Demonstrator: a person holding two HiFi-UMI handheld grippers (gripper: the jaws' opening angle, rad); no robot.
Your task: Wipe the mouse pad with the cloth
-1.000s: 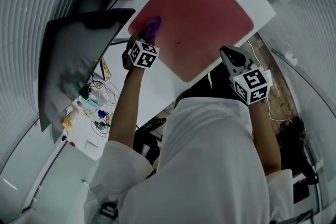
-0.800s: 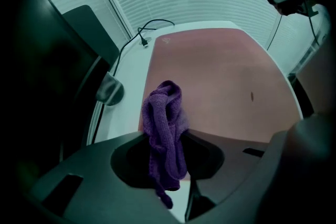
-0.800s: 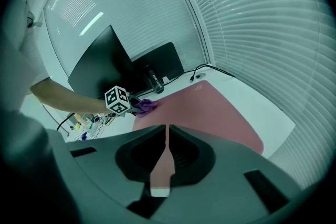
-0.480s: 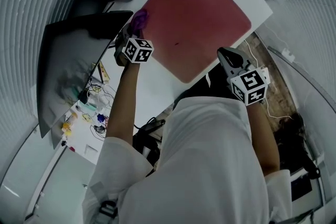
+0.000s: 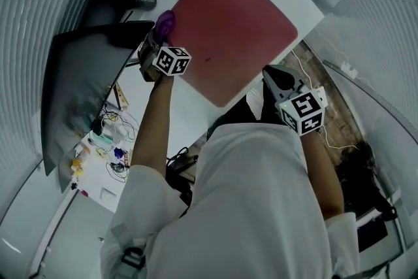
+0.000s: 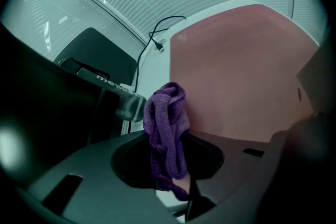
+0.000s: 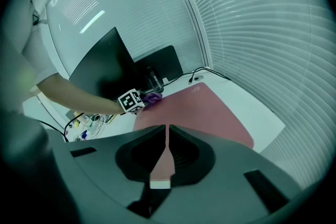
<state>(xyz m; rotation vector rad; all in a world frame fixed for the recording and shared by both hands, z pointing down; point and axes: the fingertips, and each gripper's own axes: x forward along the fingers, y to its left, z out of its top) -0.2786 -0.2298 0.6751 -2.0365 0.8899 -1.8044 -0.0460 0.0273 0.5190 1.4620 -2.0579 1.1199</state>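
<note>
- The left tongs [image 6: 168, 165] are clenched on the purple cloth [image 6: 167, 128], which bunches up between the jaws.
- The cloth sits at the left edge of the red mouse pad [image 5: 241, 29], near its far corner and just beside the dark monitor [image 5: 85, 88].
- The mouse pad lies flat on the white worktop [image 5: 189, 108].
- The right tongs [image 7: 167, 139] are pressed together with nothing between them, held off the pad's near right edge.

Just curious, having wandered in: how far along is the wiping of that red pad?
Done: the purple cloth is clamped in the left tongs. In hand: it sits at the left edge of the mouse pad, beside the monitor. Left: possibly the rest of the pad; no wiped area shows. The right tongs are shut and empty.
</note>
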